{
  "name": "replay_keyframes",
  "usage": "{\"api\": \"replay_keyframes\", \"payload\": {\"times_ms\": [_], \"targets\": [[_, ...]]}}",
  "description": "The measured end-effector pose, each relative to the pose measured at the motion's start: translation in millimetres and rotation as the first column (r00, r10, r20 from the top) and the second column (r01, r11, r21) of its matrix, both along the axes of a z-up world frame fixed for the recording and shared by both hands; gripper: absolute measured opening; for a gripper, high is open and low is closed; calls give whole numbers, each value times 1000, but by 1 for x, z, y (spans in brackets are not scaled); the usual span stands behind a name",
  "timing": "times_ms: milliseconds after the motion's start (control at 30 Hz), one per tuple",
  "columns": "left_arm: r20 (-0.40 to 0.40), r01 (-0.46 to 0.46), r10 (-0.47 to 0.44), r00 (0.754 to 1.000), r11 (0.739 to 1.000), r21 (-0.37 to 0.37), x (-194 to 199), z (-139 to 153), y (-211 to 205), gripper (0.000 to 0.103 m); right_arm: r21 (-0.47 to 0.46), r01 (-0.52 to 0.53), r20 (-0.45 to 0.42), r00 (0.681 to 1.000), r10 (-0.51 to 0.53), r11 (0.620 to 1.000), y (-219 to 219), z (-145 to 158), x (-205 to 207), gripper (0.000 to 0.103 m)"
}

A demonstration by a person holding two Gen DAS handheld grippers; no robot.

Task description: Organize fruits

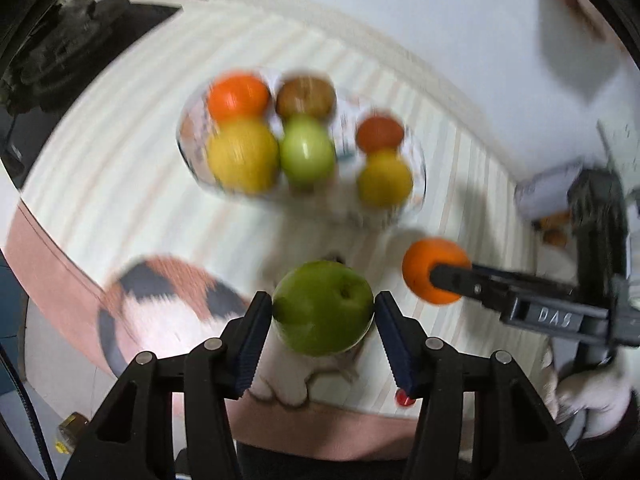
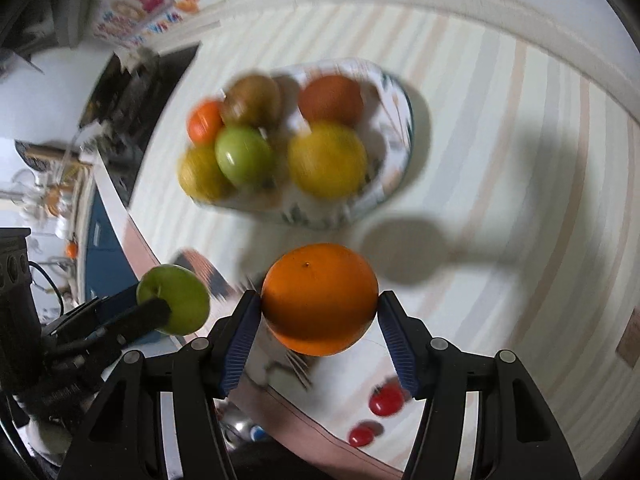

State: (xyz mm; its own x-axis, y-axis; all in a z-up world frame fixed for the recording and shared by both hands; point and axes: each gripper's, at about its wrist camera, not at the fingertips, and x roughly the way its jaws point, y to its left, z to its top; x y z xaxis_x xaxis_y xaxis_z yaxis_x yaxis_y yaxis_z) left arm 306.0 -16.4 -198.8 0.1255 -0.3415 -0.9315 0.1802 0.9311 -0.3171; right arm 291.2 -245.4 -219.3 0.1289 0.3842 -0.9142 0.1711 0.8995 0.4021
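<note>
Left gripper pinches our green apple, right gripper clamps our orange, both partway spread above the fruit bowl.

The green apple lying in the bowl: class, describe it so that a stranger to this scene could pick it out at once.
Start at the patterned bowl on the striped tablecloth. In its pile of fruit, find the one glossy green apple, lying between two yellow fruits with a brownish one behind it. It is the only green fruit in the bowl; the other green apple is held in the left gripper.
</note>
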Motion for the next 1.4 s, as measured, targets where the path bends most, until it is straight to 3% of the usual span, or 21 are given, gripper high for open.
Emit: {"api": "replay_keyframes", "payload": {"times_ms": [133,200,267,333,467,567,767,867,967,1033,1200,1267,1300,1400], "targets": [[57,-37,37,998,999,-2,41,23,11,47,0,17,61,998,-17,1000,2,24,38,63],[88,-51,50,995,999,10,61,31,19,35,-26,15,87,996,-13,1000,6,34,65,63],[112,-49,45,993,998,38,83,34,24,35,-63,2,95,995,4,998,10,37,94,63],[127,-70,61,990,995,68,104,26,28,35,-87,-5,88,996,12,996,15,33,117,62],[71,-90,84,994,992,89,130,-13,30,35,-158,-25,55,998,34,987,29,15,147,62],[2,-102,102,995,994,-28,111,-26,31,38,-129,-14,57,998,22,992,31,8,154,62],[-6,-75,76,997,996,36,77,-38,29,38,-147,-10,104,994,26,989,34,14,175,56],[-11,-83,83,997,997,9,46,-43,38,42,-195,-38,79,995,54,980,40,10,184,56],[-115,-71,71,991,997,4,24,-64,38,42,-184,-63,40,997,72,981,43,0,184,56],[-142,-46,45,989,999,-6,11,-70,36,42,-148,-48,32,998,54,988,40,0,181,56],[-185,40,-37,982,999,13,-7,-78,19,42,-110,-44,58,997,51,993,24,21,148,57],[-202,90,-88,975,996,1,-20,-75,9,42,-84,-42,51,998,47,996,14,28,120,63],[-219,124,-125,968,992,-15,-29,-74,1,42,-77,-42,48,998,46,996,9,30,107,68],[-265,224,-231,936,973,-55,-52,-70,-26,42,-73,-4,13,1000,5,997,-13,27,53,68]]}}
